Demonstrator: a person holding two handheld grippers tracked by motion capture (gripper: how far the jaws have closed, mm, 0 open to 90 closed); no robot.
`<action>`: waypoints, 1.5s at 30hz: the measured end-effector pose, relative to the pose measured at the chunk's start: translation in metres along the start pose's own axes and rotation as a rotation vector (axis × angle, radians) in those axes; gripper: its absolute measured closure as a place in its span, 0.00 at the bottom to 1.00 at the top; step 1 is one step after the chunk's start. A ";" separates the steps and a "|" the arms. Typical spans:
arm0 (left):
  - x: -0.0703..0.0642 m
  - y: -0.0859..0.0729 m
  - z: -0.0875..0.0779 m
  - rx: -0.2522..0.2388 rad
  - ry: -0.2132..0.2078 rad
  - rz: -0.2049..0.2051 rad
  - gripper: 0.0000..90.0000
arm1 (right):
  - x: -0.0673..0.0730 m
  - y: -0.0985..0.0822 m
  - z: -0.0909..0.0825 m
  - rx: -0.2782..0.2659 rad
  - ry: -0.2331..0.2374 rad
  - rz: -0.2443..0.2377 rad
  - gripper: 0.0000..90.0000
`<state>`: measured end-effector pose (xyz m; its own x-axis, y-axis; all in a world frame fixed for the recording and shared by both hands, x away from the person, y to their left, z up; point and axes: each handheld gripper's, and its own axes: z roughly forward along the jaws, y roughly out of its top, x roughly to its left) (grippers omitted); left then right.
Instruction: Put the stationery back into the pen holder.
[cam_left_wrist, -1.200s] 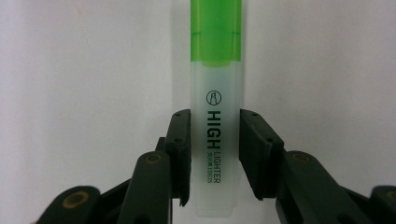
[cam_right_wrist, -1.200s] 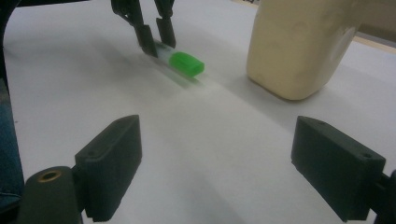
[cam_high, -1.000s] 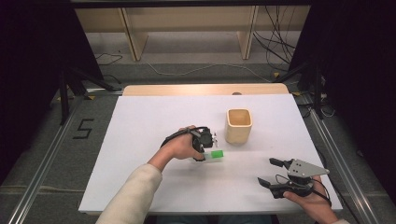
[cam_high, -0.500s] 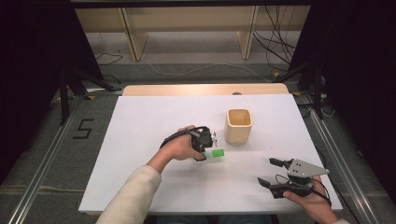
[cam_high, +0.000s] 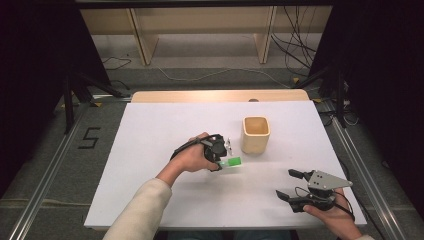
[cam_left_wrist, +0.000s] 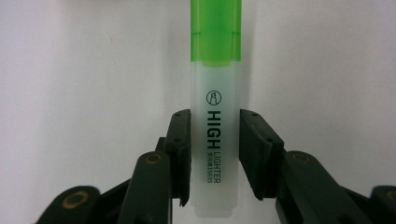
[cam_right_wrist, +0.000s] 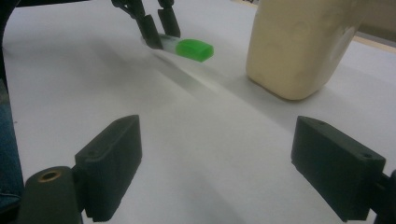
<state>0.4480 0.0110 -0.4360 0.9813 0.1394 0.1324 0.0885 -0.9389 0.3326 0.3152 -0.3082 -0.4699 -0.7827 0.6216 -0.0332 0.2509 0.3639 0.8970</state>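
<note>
A highlighter (cam_left_wrist: 215, 56) with a clear barrel and a green cap lies over the white table, cap pointing away from the left gripper. My left gripper (cam_left_wrist: 215, 116) is shut on its barrel, both pads against the sides. In the high view the left gripper (cam_high: 222, 159) sits mid-table with the highlighter's green cap (cam_high: 233, 162) sticking out to the right, just left of a beige cup (cam_high: 256, 134). My right gripper (cam_high: 286, 183) rests near the front right, open and holding nothing. From the right gripper view, its jaws (cam_right_wrist: 219, 140) stand wide apart, facing the highlighter (cam_right_wrist: 194, 49) and the left gripper (cam_right_wrist: 156, 28).
The beige cup (cam_right_wrist: 299, 46) stands upright, close to the right of the highlighter. The white table top (cam_high: 150, 135) ends at a wooden strip (cam_high: 200, 96) at the back. Metal rails run along both sides on the floor.
</note>
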 end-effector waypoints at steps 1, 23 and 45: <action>0.000 0.000 0.000 -0.003 0.001 0.003 0.73 | 0.000 0.000 0.000 0.000 0.000 0.000 0.19; -0.003 -0.001 -0.008 -0.105 0.026 -0.028 0.73 | 0.000 0.000 0.000 0.003 0.001 0.002 0.19; -0.002 -0.001 -0.013 -0.201 0.065 -0.081 0.73 | 0.000 0.000 0.000 0.005 0.001 0.000 0.19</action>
<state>0.4433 0.0155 -0.4240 0.9589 0.2373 0.1553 0.1241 -0.8434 0.5228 0.3152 -0.3081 -0.4702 -0.7833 0.6208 -0.0324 0.2542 0.3674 0.8947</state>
